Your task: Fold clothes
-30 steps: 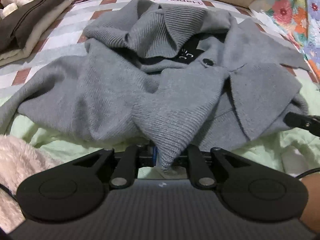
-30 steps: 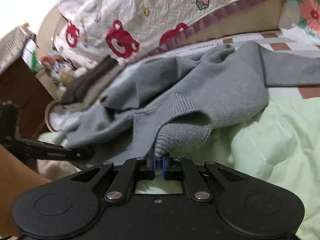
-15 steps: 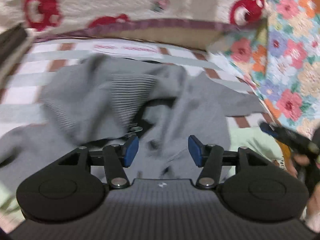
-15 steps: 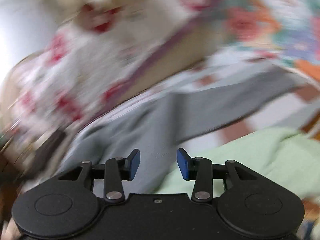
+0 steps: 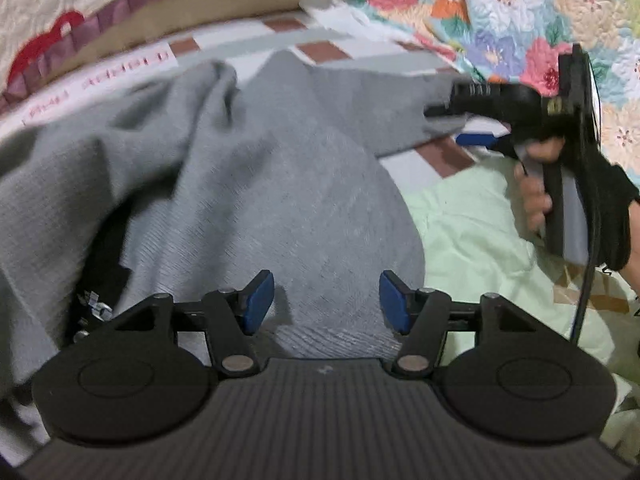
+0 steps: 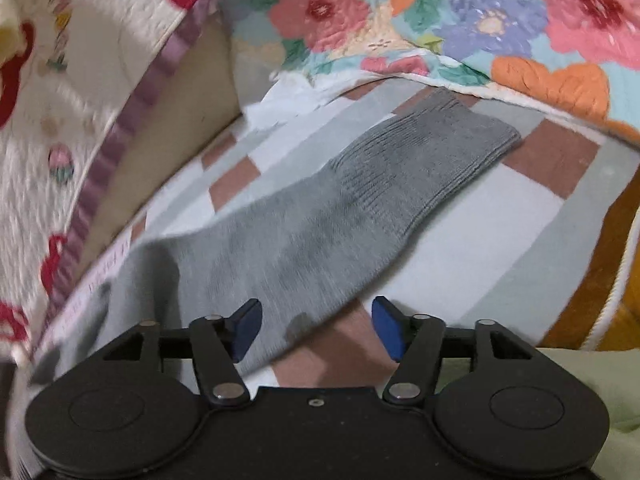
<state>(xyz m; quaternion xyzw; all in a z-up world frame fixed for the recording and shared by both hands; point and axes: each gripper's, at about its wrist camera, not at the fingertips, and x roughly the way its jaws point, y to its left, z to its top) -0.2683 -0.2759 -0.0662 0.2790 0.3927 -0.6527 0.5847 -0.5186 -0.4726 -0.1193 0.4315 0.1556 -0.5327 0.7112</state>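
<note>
Both grippers spread wide, nothing held. Left gripper (image 5: 326, 302) hovers over the body of the grey knit sweater (image 5: 248, 184), blue pads (image 5: 258, 300) apart with bare knit between them. Right gripper (image 6: 316, 326) also open; its left pad sits over the lower part of the sweater sleeve (image 6: 360, 200), its right pad over bare sheet

Sweater lies bunched on a bed. Body is crumpled toward the left of the left wrist view, with a dark inner lining and a small metal fitting (image 5: 94, 304) showing at the lower left. Sleeve stretches flat toward the bed's far right corner, ribbed cuff (image 6: 460, 140) at the end, just short of the floral quilt

Surface: checked sheet (image 6: 500, 216) in pale grey-green, white and brown squares, a printed text band along its far edge. Pale green blanket (image 5: 476, 248) covers the near right side of the bed. Floral quilt (image 6: 460, 20) is heaped along the right edge. White quilt with red bear print and purple trim (image 6: 80, 100) hangs along the far side, over a beige headboard panel (image 6: 188, 108)

In the left wrist view the person's right hand (image 5: 536, 188) grips the right gripper's handle, black sleeve at the wrist, tool tip over the sleeve end. Both views motion-blurred
</note>
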